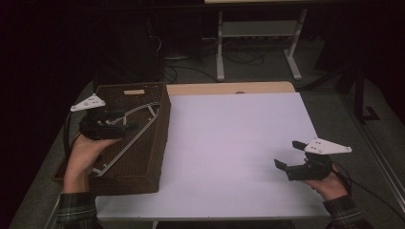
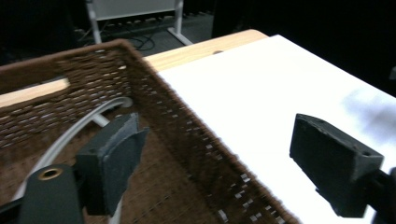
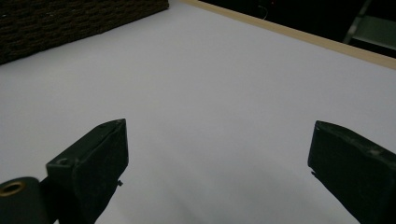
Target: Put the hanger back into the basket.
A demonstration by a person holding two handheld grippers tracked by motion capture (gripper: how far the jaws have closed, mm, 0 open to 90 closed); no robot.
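A brown wicker basket [image 1: 160, 143] stands at the table's left side, and a pale grey clothes hanger [image 1: 128, 139] lies inside it. My left gripper [image 1: 132, 123] hovers over the basket with its jaws wide apart and nothing between them. In the left gripper view, the left gripper [image 2: 219, 130] straddles the basket's right wall [image 2: 196, 135], with the hanger's curved arm [image 2: 88, 120] below the left jaw. My right gripper [image 1: 286, 153] is held low over the white tabletop [image 1: 229, 138] near the front right. The right gripper [image 3: 215, 130] is open and empty.
The white sheet covers most of a wooden table, whose bare strip [image 1: 229, 88] shows along the far edge. Beyond it stand a white desk frame [image 1: 258, 43] and cables on a dark floor. The basket's side [image 3: 70, 18] lies far from the right gripper.
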